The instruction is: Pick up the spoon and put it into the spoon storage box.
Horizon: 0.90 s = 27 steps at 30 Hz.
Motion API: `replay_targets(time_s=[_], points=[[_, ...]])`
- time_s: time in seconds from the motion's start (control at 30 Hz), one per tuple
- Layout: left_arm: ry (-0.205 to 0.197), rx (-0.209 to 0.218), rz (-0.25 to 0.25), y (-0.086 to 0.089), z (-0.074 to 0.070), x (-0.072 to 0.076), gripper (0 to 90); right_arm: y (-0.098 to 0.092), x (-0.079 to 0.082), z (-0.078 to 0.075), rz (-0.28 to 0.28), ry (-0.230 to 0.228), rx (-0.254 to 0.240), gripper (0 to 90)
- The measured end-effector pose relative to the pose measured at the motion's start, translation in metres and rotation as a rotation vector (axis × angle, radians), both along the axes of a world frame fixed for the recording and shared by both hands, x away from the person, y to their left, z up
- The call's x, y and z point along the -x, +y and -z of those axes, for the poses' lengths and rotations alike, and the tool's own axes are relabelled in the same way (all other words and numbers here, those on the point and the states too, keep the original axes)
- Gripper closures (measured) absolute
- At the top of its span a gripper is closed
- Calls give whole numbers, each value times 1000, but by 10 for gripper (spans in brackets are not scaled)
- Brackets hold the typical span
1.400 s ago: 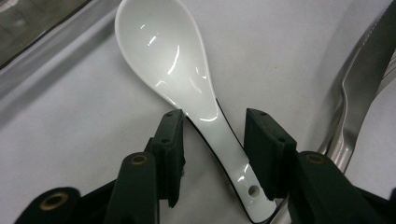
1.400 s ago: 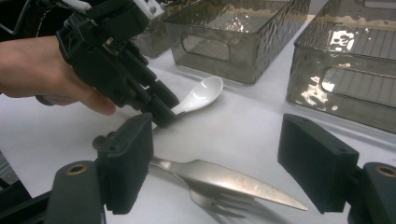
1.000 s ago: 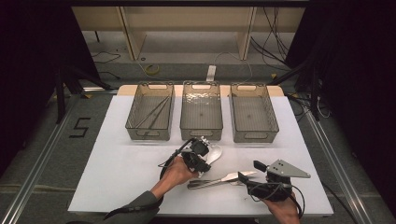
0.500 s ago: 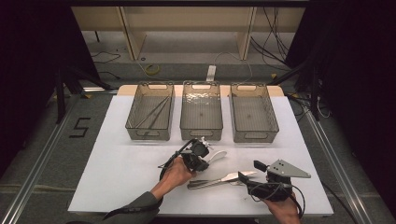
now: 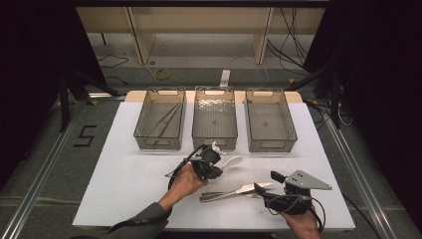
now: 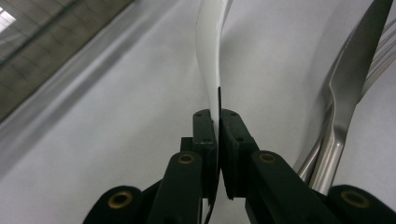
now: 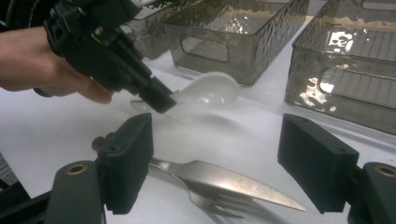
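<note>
A white spoon (image 5: 232,161) lies just in front of the middle bin, its bowl (image 7: 205,88) pointing toward the bins. My left gripper (image 5: 213,160) is shut on its handle (image 6: 208,56); the two pads (image 6: 233,135) press the thin handle edge-on. In the right gripper view the left gripper (image 7: 159,95) grips the spoon low over the table. A metal knife (image 5: 226,194) and fork (image 7: 219,200) lie side by side to the spoon's right. My right gripper (image 5: 264,183) stands open over the knife (image 7: 233,179), with nothing between its pads (image 7: 130,158).
Three clear bins stand in a row at the back of the white table (image 5: 124,189). The left bin (image 5: 158,142) holds thin sticks. Nothing shows inside the middle bin (image 5: 214,142) or the right bin (image 5: 272,142). A forearm comes in from the bottom.
The left hand has shifted slightly at the spoon's handle. The right gripper has kept still.
</note>
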<state>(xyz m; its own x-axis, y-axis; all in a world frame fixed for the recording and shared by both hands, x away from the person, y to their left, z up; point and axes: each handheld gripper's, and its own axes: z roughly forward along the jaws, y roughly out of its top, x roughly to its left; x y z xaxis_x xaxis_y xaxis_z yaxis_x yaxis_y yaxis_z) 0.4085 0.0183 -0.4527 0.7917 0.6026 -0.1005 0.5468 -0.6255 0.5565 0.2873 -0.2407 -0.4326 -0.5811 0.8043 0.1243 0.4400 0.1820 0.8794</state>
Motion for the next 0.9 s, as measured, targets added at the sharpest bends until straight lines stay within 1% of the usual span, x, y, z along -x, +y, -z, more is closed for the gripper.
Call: replay_targets(time_s=[0.17,0.3,0.37,0.43,0.5,0.57,0.7,0.87,0.9], points=[[-25,50,-22,9,-13,-4,854,0,0,0,-2,1,3,275],[-40,76,-40,15,-22,-9,854,0,0,0,0,2,2,275],[-54,83,-48,18,-26,-13,854,0,0,0,-2,1,2,275],[-63,95,-62,20,-31,-17,854,0,0,1,-3,0,1,275],[-71,93,-68,22,-35,-21,853,0,0,1,-1,7,0,275],[-84,96,-77,25,-41,-27,853,0,0,1,-5,4,2,275],[-100,127,-116,32,-53,-39,853,0,0,0,-4,-1,1,275],[-113,137,-147,38,-63,-53,853,1,0,1,-8,-1,4,275],[-110,145,-157,39,-65,-56,853,1,0,1,-8,-2,4,276]])
